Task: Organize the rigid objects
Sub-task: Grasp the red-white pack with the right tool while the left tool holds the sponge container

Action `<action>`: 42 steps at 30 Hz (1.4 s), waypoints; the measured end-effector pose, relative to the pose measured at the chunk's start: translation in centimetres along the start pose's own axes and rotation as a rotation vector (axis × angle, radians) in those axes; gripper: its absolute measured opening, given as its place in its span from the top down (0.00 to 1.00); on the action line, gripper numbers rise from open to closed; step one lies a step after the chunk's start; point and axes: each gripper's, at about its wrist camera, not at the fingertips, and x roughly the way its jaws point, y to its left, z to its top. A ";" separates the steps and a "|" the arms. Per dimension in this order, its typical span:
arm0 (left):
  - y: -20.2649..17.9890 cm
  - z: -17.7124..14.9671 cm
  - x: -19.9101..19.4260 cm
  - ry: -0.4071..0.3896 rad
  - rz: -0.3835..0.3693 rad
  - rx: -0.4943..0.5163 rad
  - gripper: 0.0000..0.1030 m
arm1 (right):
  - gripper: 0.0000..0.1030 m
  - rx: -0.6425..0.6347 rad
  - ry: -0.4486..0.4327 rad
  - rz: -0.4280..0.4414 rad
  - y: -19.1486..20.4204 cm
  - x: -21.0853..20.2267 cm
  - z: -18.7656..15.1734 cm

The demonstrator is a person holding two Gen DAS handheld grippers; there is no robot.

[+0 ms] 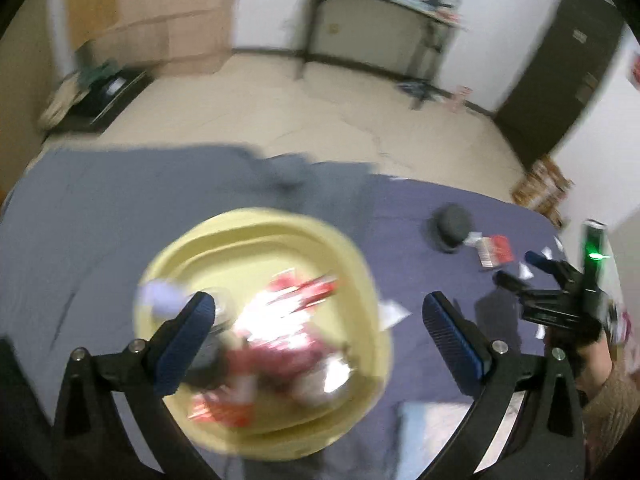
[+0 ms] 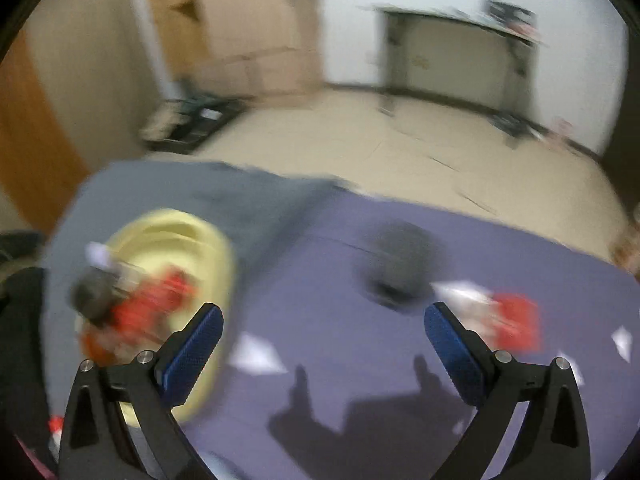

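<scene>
Yellow basin (image 1: 360, 272) sits on the purple cloth (image 1: 400, 216), below and between the left gripper (image 1: 318, 344) jaws, shifted toward the left jaw. It holds a blurred heap of red-and-white packets (image 1: 296, 320); single items can't be made out. Left jaws are spread wide with nothing between the pads, only the basin beneath them.

Right gripper (image 2: 323, 344) jaws are also spread wide and hold nothing. In its view the basin (image 2: 188, 228) is off past the left jaw, partly behind it. A dark round object (image 2: 400, 264) lies ahead of the gap, nearer the right jaw. A red packet (image 2: 516, 320) sits just beyond the right jaw tip. A white paper scrap (image 2: 256, 354) lies on the cloth inside the gap, close to the left jaw.

In the left wrist view the right gripper (image 1: 520, 270) shows beyond the right jaw, green light on, a sleeve (image 1: 608, 408) behind it. Both views are motion-blurred.
</scene>
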 end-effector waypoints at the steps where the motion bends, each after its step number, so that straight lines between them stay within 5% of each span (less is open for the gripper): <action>1: -2.0 0.1 0.8 -0.010 -0.013 0.033 0.00 | 0.00 0.019 0.019 -0.047 -2.3 -0.6 -0.8; 4: -7.5 0.6 4.8 0.028 -0.033 0.077 0.00 | 0.00 0.054 0.135 -0.216 -9.6 -0.9 -4.0; 6: -10.7 1.3 8.0 0.062 -0.049 0.097 0.00 | 0.00 0.071 0.175 -0.254 -12.4 -0.7 -5.7; 11: -16.0 3.6 14.2 0.080 0.072 0.158 0.00 | 0.00 0.212 0.123 -0.191 -15.9 -0.5 -7.3; 14: -16.7 4.6 17.7 0.139 0.090 0.126 0.00 | 0.00 0.184 0.100 -0.203 -16.5 1.4 -7.1; 17: -18.2 5.0 19.8 0.138 0.091 0.197 0.00 | 0.00 0.173 0.090 -0.181 -17.2 2.8 -6.7; 21: -18.3 5.1 22.2 0.167 0.121 0.216 0.00 | 0.01 0.129 0.086 -0.260 -16.8 4.8 -7.2; 30: -17.4 5.0 24.5 0.180 0.125 0.190 0.02 | 0.00 0.144 0.104 -0.270 -17.4 7.5 -7.3; 32: -17.4 5.1 24.8 0.189 0.076 0.182 0.33 | 0.06 0.161 0.087 -0.252 -17.8 7.4 -7.1; 37: -18.1 4.6 24.5 0.204 0.058 0.214 0.34 | 0.10 0.142 0.077 -0.235 -18.8 7.2 -6.8; 42: -16.7 3.5 19.7 0.162 0.009 0.202 0.34 | 0.10 0.126 0.081 -0.209 -19.3 6.5 -7.6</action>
